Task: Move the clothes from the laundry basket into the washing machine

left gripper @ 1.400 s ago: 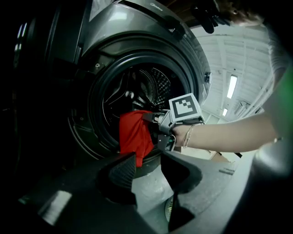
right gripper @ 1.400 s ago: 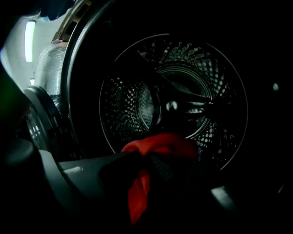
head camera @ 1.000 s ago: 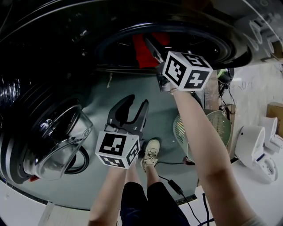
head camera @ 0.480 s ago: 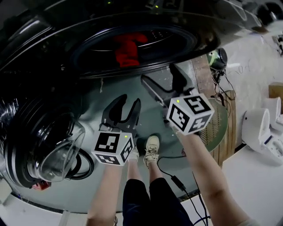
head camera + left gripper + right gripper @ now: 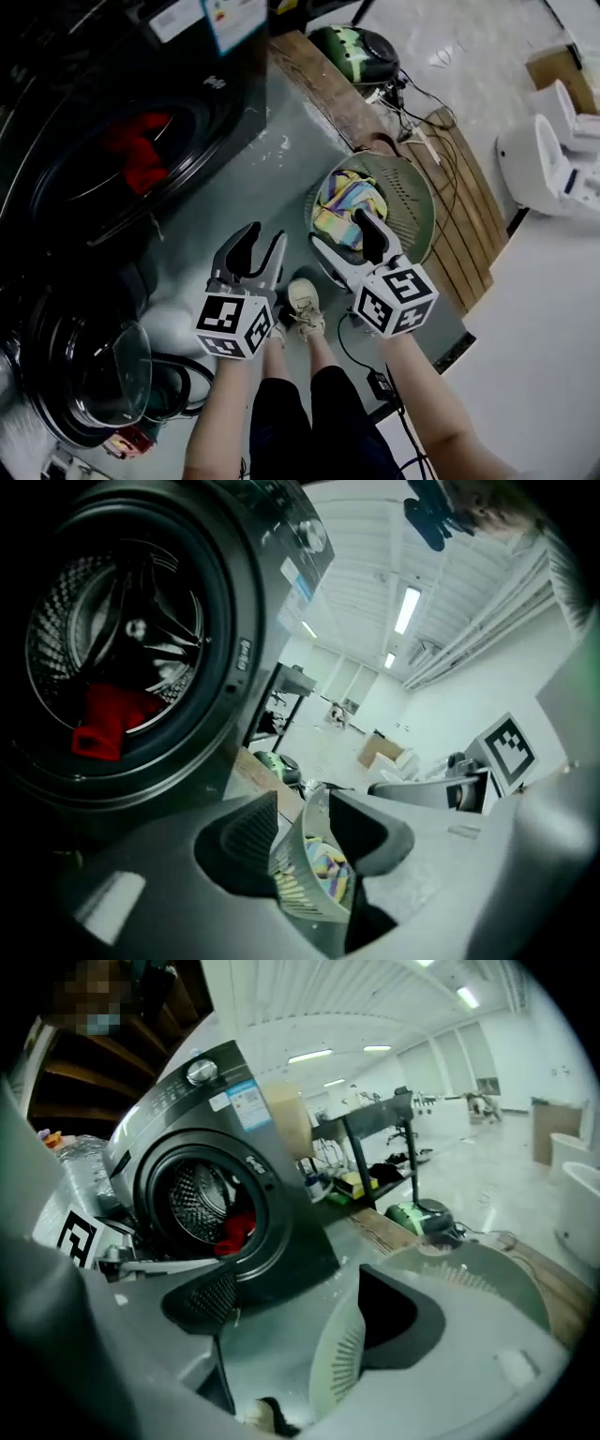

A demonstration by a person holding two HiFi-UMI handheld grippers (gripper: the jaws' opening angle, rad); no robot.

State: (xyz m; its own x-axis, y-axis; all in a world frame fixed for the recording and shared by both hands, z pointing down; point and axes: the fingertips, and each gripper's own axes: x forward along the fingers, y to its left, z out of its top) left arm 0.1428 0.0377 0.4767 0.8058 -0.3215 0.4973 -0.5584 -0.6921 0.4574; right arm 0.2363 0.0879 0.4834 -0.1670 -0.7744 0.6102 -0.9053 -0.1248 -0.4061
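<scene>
The dark washing machine (image 5: 112, 103) stands at the upper left with its door (image 5: 89, 370) swung open. A red garment (image 5: 139, 150) lies in the drum (image 5: 112, 719) (image 5: 236, 1230). The pale green laundry basket (image 5: 417, 211) sits on the floor to the right and holds a multicoloured cloth (image 5: 339, 199) (image 5: 328, 869). My right gripper (image 5: 342, 232) hovers open at the basket's near rim (image 5: 342, 1363), with nothing between its fingers. My left gripper (image 5: 261, 242) is open and empty too, over the floor between machine and basket.
A wooden pallet (image 5: 459, 187) runs under and behind the basket. A green and black object (image 5: 361, 42) with cables lies beyond it. White appliances (image 5: 544, 150) and a cardboard box (image 5: 553, 61) stand at the right. The person's shoe (image 5: 305, 305) is just below the grippers.
My right gripper has drawn back from the drum mouth and come down to the basket. The red garment stays in the drum. The head view has swung from the machine toward the basket.
</scene>
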